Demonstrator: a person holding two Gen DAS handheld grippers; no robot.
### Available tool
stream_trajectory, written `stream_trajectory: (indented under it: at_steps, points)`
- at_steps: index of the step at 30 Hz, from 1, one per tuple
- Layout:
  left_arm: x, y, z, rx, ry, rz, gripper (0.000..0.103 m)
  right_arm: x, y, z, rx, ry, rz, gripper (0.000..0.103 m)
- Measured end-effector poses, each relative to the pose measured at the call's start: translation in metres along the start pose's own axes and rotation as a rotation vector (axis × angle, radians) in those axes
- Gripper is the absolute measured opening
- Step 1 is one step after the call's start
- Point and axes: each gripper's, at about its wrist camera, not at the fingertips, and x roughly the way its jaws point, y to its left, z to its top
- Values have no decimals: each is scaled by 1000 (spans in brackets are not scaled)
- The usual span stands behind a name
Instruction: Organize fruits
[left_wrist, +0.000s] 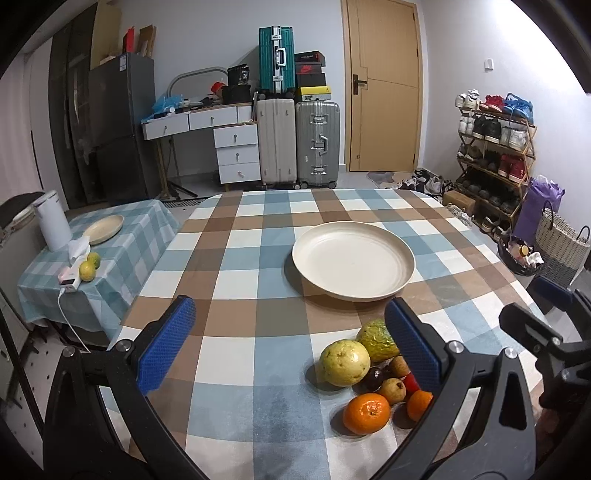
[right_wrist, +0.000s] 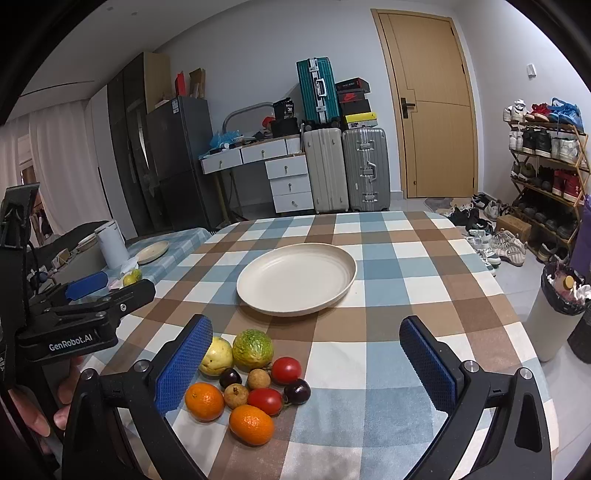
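Fruits sit heaped on the checked tablecloth (right_wrist: 369, 369) just short of the empty cream plate (right_wrist: 347, 275); I'd lift the yellow guava (right_wrist: 218, 356) first, then each tangerine (right_wrist: 251, 424); left gripper (left_wrist: 291, 343) and right gripper (right_wrist: 306, 363) both gape, holding nothing.

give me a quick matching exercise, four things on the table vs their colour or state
Things:
1. plate
2. guava
3. left gripper
4. tomatoes

States:
a. red
b. open, holding nothing
c. pale yellow
d. cream, nothing on it

Pairs: 1-d, 2-c, 3-b, 4-a
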Motion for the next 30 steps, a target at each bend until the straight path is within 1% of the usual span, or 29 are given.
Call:
stream_trajectory:
  at_steps: [2, 4, 7, 9, 30]
  points:
    - [10, 2, 2, -5, 3, -1, 102, 0, 0, 0, 2, -3, 0, 103]
    - [10, 2, 1, -5, 4, -3, 102, 0, 0, 0, 0, -3, 3, 103]
    - [9, 1, 1, -7, 3, 1, 102, 0, 1, -2, -14, -10, 35, 103]
    - [7, 1, 0, -7, -6, 14, 102, 0, 2, -2, -19, -15, 33, 103]
    - [9, 5, 2, -19, -9, 8, 102, -3, 4, -1, -20, -17, 43, 103]
